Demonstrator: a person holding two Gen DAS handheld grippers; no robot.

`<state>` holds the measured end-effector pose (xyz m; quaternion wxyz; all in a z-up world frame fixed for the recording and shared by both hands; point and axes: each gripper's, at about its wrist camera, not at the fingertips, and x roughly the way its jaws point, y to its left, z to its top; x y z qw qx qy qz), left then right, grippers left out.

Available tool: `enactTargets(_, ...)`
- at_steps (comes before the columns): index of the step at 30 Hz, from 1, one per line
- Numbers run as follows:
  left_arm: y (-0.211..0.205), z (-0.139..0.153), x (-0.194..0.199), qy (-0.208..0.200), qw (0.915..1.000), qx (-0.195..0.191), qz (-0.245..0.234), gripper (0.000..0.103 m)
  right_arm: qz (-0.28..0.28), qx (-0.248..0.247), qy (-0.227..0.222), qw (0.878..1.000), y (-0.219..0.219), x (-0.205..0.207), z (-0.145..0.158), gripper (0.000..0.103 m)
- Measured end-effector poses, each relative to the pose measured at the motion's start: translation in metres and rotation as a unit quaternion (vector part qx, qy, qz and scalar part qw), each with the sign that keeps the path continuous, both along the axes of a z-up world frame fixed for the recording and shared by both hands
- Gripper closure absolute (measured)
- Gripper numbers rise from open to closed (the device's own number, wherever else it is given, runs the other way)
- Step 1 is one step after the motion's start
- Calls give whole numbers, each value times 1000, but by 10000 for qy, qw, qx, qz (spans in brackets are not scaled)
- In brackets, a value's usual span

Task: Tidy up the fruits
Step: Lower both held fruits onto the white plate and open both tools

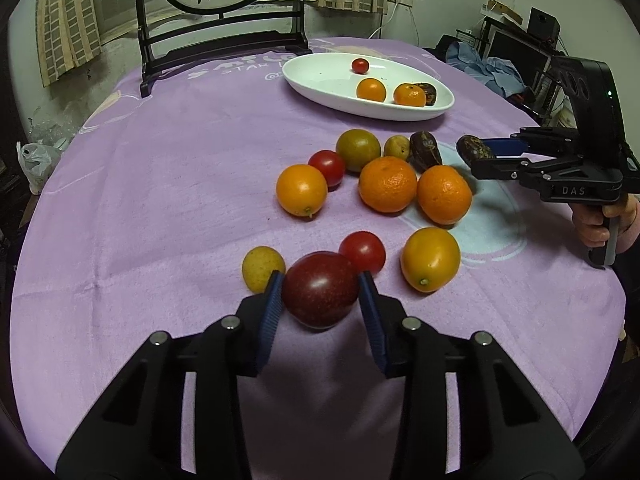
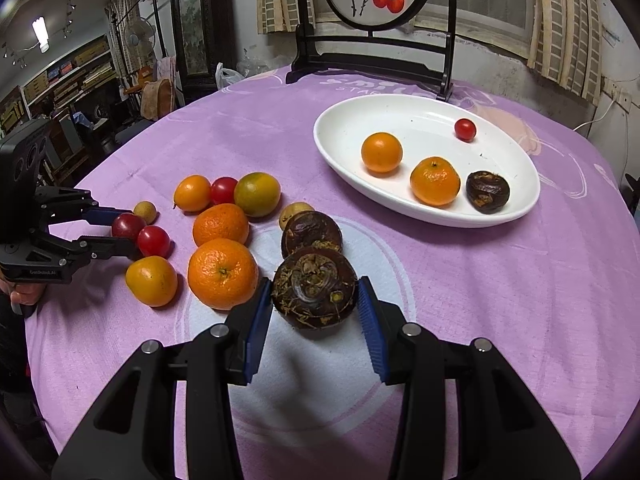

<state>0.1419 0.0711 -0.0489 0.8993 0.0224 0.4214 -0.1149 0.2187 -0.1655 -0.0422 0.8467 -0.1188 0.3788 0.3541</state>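
My left gripper (image 1: 320, 286) clamps a dark red plum (image 1: 320, 289) while my right gripper (image 2: 314, 300) pinches a brown water chestnut (image 2: 314, 293), both above the table (image 2: 500, 280).

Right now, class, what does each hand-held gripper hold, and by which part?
Left hand-held gripper: dark red fruit, pads on its two sides. Right hand-held gripper: brown water chestnut, likewise by its sides.
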Motion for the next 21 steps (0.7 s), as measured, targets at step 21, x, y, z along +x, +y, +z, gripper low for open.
enactTargets(21, -52, 86, 120, -718, 9960, -480, -246, 64, -2174, 1421, -411, 9648, -33, 99, 24, 60)
